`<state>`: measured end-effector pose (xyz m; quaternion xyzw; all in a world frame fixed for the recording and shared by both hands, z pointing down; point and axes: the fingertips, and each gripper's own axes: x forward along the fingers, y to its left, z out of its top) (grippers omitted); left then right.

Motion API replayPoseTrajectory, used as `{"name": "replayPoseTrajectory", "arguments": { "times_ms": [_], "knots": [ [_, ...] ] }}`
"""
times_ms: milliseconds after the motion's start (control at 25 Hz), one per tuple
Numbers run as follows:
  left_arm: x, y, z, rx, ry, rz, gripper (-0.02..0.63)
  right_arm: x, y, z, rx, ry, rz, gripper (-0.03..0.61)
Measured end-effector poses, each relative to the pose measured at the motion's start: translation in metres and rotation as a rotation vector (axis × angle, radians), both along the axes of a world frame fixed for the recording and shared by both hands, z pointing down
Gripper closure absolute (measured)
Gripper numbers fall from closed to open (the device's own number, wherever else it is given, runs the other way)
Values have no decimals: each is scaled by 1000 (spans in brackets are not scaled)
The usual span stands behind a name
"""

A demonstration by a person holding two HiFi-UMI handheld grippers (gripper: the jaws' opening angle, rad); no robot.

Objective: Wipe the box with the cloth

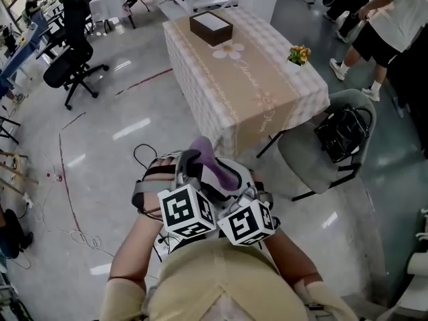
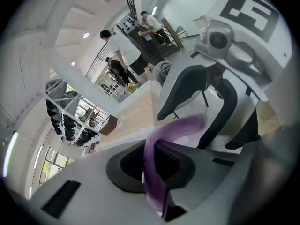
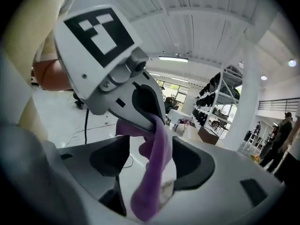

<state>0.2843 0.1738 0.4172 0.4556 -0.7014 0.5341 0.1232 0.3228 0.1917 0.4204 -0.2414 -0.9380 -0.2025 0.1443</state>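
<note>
1. Starting at the left of the head view, a black wheeled office chair [image 1: 70, 64] is seen on the grey floor, well apart from the grippers.
2. The left gripper [image 2: 151, 159] is seen with its jaws pressed together on a purple fleecy cloth [image 2: 183, 127], a strip of which is pinched between them.
3. The right gripper [image 3: 149, 161] is held just beside the left one. Its jaws are spread wide, and the cloth is draped loosely between them without being pressed by either pad.
4. A dark brown rectangular box with a white top [image 1: 210, 27] is set at the far end of a table under a beige checked cover [image 1: 267, 92], well apart from the cloth and both grippers.
5. A small pot of yellow flowers [image 1: 299, 54] is placed at the table's right edge.
6. A black bag [image 1: 342, 132] is rested on a grey chair [image 1: 301, 162] beside the table's near right corner.
</note>
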Motion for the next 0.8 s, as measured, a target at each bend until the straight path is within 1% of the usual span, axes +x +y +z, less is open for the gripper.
{"name": "replayPoseTrajectory", "arguments": {
  "times_ms": [80, 160, 200, 240, 280, 320, 360, 400, 440, 480, 520, 560, 600, 640, 680, 720, 800],
  "knots": [
    [7, -3, -3, 30, 12, 13, 577, -4, -8, 7, 23, 10, 55, 298],
    [12, -2, -8, 74, 23, 11, 577, -6, -20, 16, 92, 17, 91, 351],
    [12, 0, -10, 96, 26, 5, 577, -6, -27, 17, 110, 15, 107, 398],
    [13, 2, -12, 118, 29, 3, 577, -5, -33, 16, 96, 12, 121, 489],
    [14, 3, -13, 144, 33, 7, 577, -4, -38, 11, 43, 13, 136, 525],
    [18, 3, -14, 176, 41, 20, 577, -4, -43, 3, -43, 17, 152, 528],
    [24, 1, -14, 217, 57, 39, 575, -5, -49, -6, -151, 22, 170, 528],
    [32, 0, -14, 273, 89, 59, 571, -5, -56, -15, -266, 20, 192, 529],
    [41, -2, -14, 346, 142, 75, 547, -5, -65, -23, -379, 10, 217, 528],
    [50, -3, -17, 437, 211, 84, 496, -5, -76, -31, -484, -10, 246, 529],
    [57, -2, -21, 545, 286, 84, 438, -3, -89, -38, -574, -38, 274, 529],
    [60, 1, -28, 666, 360, 68, 382, -2, -101, -45, -640, -75, 293, 529],
    [59, 7, -36, 796, 432, 30, 376, 1, -113, -52, -679, -114, 299, 531],
    [55, 17, -42, 921, 505, -26, 379, 5, -122, -58, -694, -148, 291, 531],
    [48, 29, -47, 1033, 582, -86, 394, 9, -129, -64, -695, -172, 273, 531],
    [41, 42, -51, 1139, 669, -142, 425, 14, -135, -69, -695, -185, 251, 531],
    [25, 69, -58, 1361, 876, -216, 470, 26, -147, -78, -724, -189, 225, 531]
  ]
}}
